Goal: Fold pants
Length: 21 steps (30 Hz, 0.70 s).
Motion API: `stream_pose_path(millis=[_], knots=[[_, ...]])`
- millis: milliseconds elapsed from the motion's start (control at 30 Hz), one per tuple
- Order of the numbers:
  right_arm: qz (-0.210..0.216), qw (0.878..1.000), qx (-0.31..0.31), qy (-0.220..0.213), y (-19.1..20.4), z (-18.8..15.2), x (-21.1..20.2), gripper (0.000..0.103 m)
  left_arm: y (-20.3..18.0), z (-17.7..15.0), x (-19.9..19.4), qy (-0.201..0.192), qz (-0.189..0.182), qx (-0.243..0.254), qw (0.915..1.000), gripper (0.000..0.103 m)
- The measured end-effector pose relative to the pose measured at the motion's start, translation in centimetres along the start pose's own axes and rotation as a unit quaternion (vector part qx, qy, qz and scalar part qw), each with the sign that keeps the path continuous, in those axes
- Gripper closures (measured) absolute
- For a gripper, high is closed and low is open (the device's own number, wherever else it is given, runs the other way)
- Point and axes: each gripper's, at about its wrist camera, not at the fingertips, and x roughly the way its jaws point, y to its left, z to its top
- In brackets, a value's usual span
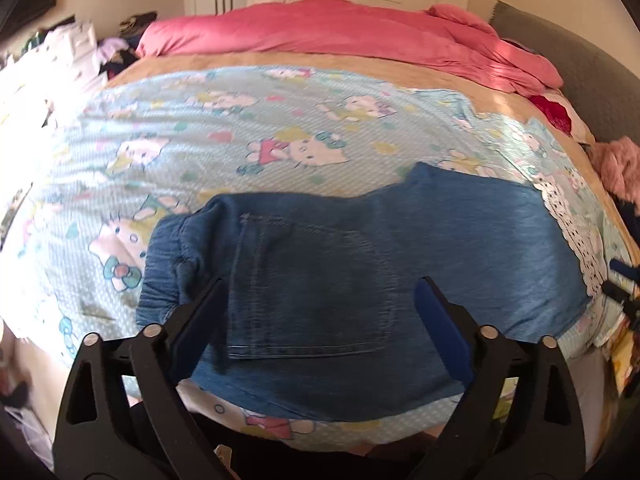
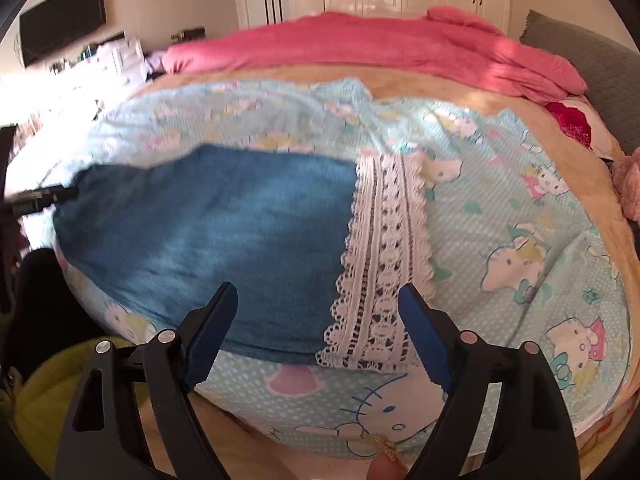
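Lying flat on the cartoon-cat-print pale blue bed sheet [image 1: 224, 120], blue denim pants with white lace-trimmed cuffs [image 1: 360, 256], waistband at 9 o'clock, cuffs at 3; both jaws apart, empty: left hand-held gripper [image 1: 320, 316], right hand-held gripper [image 2: 318, 320]; best pinching both layers cleanly.

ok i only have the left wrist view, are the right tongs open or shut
Observer: Open; the right tongs hold nothing.
Operator: what are they over
Observer: The near end of the lace hem of the pants.
Operator: hem flat?
Observer: Yes, it lies flat on the sheet, showing as two lace bands side by side.
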Motion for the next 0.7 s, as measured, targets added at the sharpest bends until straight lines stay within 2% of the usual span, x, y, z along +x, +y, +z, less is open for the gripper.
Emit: stream_pose_path(millis=[167, 200, 233, 433, 700], knots=[[-0.006, 0.999, 0.017, -0.031, -0.8, 0.7, -2.1, 0.021, -2.1, 0.3, -0.8, -0.012, -0.008, 0.024, 0.9996, 0.010], [-0.006, 0.999, 0.023, -0.038, -1.1, 0.7, -2.6, 0.018, -2.7, 0.4, -1.1, -0.015, -0.011, 0.031, 0.9993, 0.010], [-0.008, 0.999, 0.027, -0.042, -1.3, 0.8, -2.9, 0.010, -3.0, 0.4, -1.3, -0.017, -0.013, 0.034, 0.9992, 0.010], [-0.021, 0.996, 0.044, -0.073, -2.5, 1.0, -4.7, 0.009, -5.6, 1.0, -2.4, -0.034, -0.032, 0.060, 0.9971, 0.010], [-0.042, 0.993, 0.063, -0.091, -4.3, 0.5, -6.5, 0.009, -9.2, 1.7, -3.1, -0.046, -0.060, 0.094, 0.9927, 0.010]])
